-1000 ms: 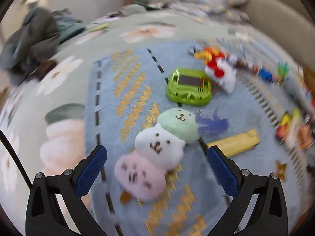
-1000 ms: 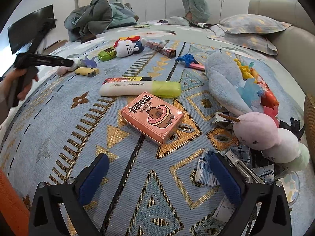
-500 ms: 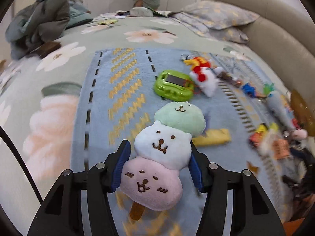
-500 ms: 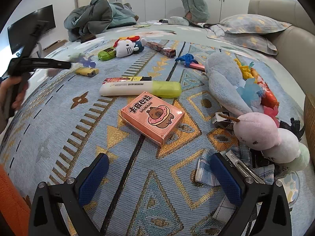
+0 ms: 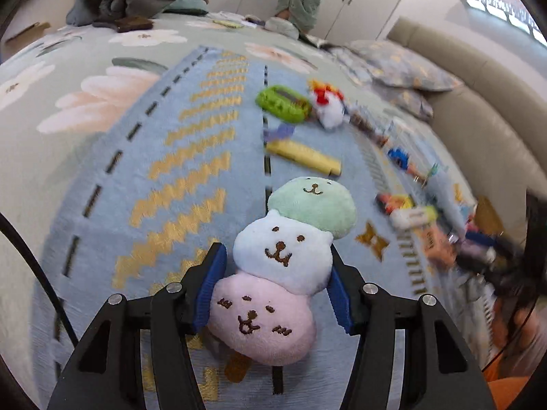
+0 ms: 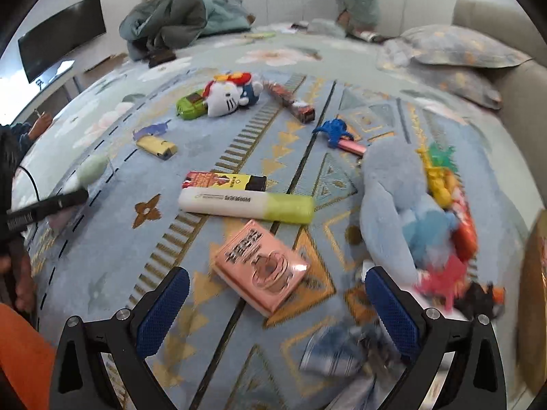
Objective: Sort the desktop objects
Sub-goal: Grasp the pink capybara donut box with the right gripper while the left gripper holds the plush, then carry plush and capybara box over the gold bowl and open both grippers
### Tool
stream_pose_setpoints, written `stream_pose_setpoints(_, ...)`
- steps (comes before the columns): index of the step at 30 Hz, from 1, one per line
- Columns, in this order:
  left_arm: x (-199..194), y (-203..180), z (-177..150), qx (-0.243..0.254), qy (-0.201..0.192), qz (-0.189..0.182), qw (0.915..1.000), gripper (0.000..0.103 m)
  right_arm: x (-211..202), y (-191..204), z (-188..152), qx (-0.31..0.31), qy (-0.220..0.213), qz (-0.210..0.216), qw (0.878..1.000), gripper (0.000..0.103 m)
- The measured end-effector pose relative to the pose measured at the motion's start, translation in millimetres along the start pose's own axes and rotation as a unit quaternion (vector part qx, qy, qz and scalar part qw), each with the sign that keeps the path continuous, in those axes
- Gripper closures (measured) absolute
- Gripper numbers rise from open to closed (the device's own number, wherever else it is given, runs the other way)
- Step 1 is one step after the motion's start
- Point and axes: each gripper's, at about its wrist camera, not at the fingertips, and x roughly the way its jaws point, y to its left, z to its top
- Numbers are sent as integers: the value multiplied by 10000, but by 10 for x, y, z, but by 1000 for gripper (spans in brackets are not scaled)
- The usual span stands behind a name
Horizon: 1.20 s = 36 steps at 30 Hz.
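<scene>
Left wrist view: the left hand-held gripper (image 5: 273, 294) is seen pinching the 3-ball plush (image 5: 283, 266), its blue pads pressed against the sides where the pink and white balls meet; the jaws have just been closing on it. The green ball is at the far end and a brown stick shows below the pink one. Beyond the plush, on the blue patterned rug (image 5: 164, 157), a yellow lighter (image 5: 304, 158) is seen, then a green toy (image 5: 282, 102) beside a white plush with a red bow (image 5: 328, 109), towards the rug's far edge.

In the right wrist view, the right hand-held gripper (image 6: 277, 311) is held spread above the rug, with nothing between its pads. Just beyond it a pink box (image 6: 261, 268) is seen, then a white and yellow-green highlighter (image 6: 246, 205) touching a second lighter (image 6: 225, 181). A large blue plush (image 6: 393, 205) is laid towards the rug's right edge.
</scene>
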Motion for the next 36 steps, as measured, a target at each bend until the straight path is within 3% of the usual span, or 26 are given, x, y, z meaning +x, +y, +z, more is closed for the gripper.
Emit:
stream_pose_setpoints(4, 26, -84, -31, 266, -108, 90, 9995, 47, 253, 53, 103, -660, 661, 164, 9955, 0)
stream_pose_setpoints(9, 17, -51, -53, 234, -202, -17, 9995, 46, 388, 207, 102, -1524, 830, -26, 9848, 1)
stream_pose_setpoints(14, 22, -63, -66, 235, -240, -21, 9994, 45, 437, 163, 116, -1443, 1105, 475, 9822, 22)
stream_pose_setpoints(16, 27, -75, -73, 270, -250, 15, 9993, 44, 391, 225, 91, -1490, 1083, 511, 9816, 43)
stream_pose_setpoints(18, 29, -79, -73, 286, -254, 30, 9993, 44, 323, 296, 53, -1371, 1046, 601, 9832, 58)
stream_pose_setpoints(20, 30, -84, -74, 296, -256, 16, 9992, 42, 296, 376, -10, -1246, 1023, 569, 9853, 59)
stream_pose_setpoints(23, 30, -84, -76, 315, -250, -12, 9992, 40, 220, 543, -156, -828, 947, 885, 9881, 59)
stream_pose_setpoints(28, 37, -99, -76, 353, -245, 35, 9991, 40, 24, 744, -392, -274, 634, 773, 9946, 59)
stream_pose_setpoints(30, 45, -112, -74, 389, -236, 82, 9989, 40, -97, 761, -508, -136, 620, 535, 9965, 59)
stream_pose_setpoints(36, 44, -173, -81, 516, -216, 262, 9981, 41, -662, 281, -715, 662, 322, 542, 9958, 60)
